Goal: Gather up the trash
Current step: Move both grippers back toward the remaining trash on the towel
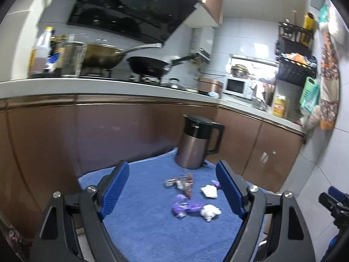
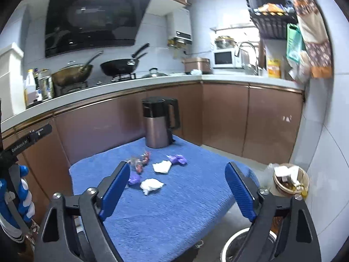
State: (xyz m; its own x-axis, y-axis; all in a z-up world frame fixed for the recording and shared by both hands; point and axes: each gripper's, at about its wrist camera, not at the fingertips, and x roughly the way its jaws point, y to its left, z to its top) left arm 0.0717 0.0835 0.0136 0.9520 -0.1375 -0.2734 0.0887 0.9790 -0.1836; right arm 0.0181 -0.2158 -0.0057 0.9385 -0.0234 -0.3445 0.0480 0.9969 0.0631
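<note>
Several bits of trash lie on a blue cloth-covered table [image 1: 152, 229] [image 2: 174, 207]: a red and silver wrapper [image 1: 182, 183] [image 2: 140, 160], a purple wrapper [image 1: 183, 206] [image 2: 133, 178], a second purple wrapper [image 1: 216, 183] [image 2: 177, 159], a flat white paper [image 1: 209, 191] [image 2: 161, 167] and a crumpled white tissue [image 1: 209, 211] [image 2: 151, 185]. My left gripper [image 1: 172, 172] is open and empty, above the table before the trash. My right gripper [image 2: 177, 172] is open and empty, also short of the trash.
A brown and black kettle [image 1: 196, 142] [image 2: 160, 123] stands at the table's far edge. Brown kitchen cabinets [image 2: 224, 113] run behind it. A full small bin [image 2: 290, 180] and a round metal bin [image 2: 237, 246] stand on the floor to the right of the table.
</note>
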